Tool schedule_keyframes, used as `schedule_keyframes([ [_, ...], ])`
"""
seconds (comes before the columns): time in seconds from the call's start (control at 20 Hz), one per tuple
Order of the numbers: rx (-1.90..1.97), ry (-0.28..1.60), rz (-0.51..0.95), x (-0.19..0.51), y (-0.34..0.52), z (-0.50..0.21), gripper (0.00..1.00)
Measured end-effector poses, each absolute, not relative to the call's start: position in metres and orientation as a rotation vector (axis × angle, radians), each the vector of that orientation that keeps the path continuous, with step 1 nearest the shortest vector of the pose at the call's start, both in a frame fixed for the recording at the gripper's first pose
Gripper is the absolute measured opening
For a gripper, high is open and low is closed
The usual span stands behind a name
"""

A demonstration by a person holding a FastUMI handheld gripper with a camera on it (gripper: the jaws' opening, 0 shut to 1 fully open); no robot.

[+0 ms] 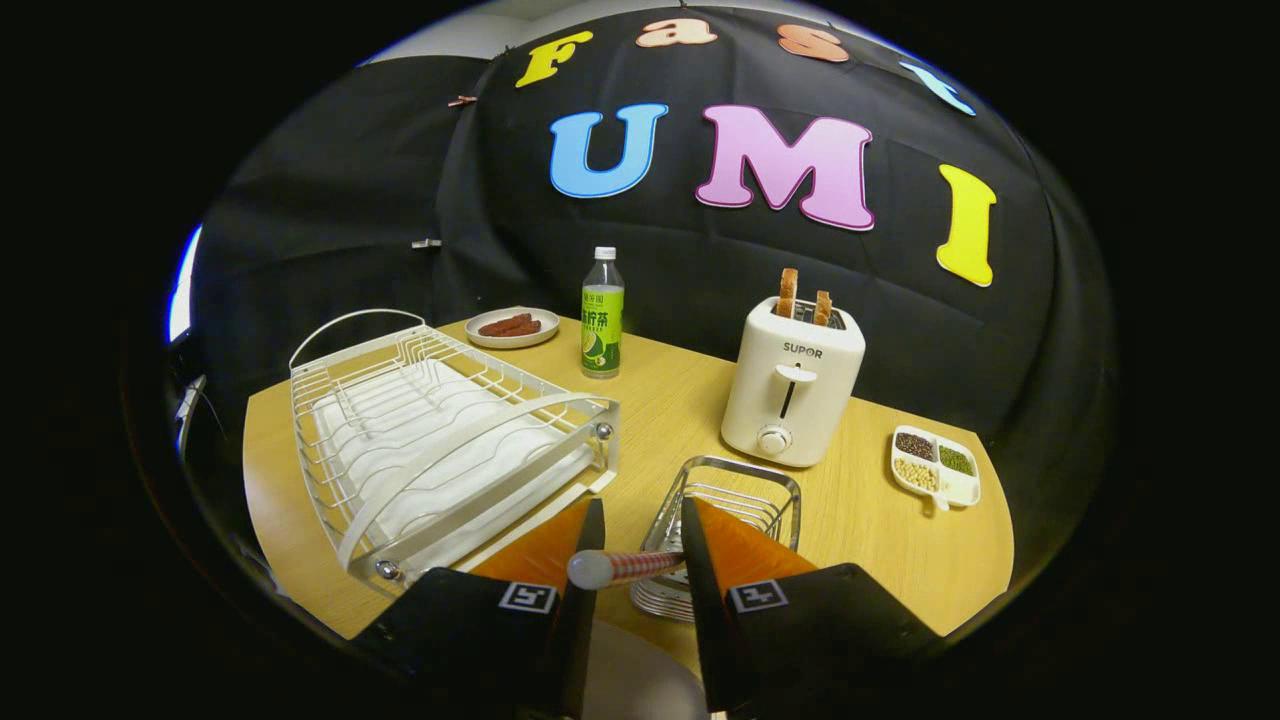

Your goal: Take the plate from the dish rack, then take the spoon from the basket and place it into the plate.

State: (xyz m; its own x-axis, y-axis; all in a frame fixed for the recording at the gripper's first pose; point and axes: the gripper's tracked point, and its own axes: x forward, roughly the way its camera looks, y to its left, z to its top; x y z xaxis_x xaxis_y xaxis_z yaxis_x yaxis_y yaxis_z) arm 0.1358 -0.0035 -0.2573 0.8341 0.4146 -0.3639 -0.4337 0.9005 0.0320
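Here, tongs (pixel 640 560) tight on the spoon (pixel 622 567) handle — basket (pixel 740 480) just ahead, dish rack (pixel 440 440) beside, toaster (pixel 792 385) beyond.

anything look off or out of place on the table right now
Nothing spilled or damaged. The one odd sight is the spoon, held crosswise between the gripper fingers above the wire basket. The dish rack and toaster stand normally.

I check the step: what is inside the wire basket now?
The spoon's striped handle sticks out of the wire basket, between the tool's fingers. A finger covers its bowl. Otherwise the basket looks empty.
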Motion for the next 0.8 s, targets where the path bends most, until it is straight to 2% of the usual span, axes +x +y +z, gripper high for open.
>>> schedule_keyframes([
  [0.1, -0.045, 0.363, 0.434, 0.136, -0.010, -0.248, 0.45],
  [0.2, -0.050, 0.338, 0.397, 0.141, -0.020, -0.236, 0.36],
  [0.3, -0.041, 0.345, 0.388, 0.141, -0.023, -0.232, 0.19],
  [0.55, -0.020, 0.386, 0.383, 0.140, -0.032, -0.221, 0.15],
  [0.8, 0.012, 0.339, 0.397, 0.130, -0.042, -0.174, 0.13],
])
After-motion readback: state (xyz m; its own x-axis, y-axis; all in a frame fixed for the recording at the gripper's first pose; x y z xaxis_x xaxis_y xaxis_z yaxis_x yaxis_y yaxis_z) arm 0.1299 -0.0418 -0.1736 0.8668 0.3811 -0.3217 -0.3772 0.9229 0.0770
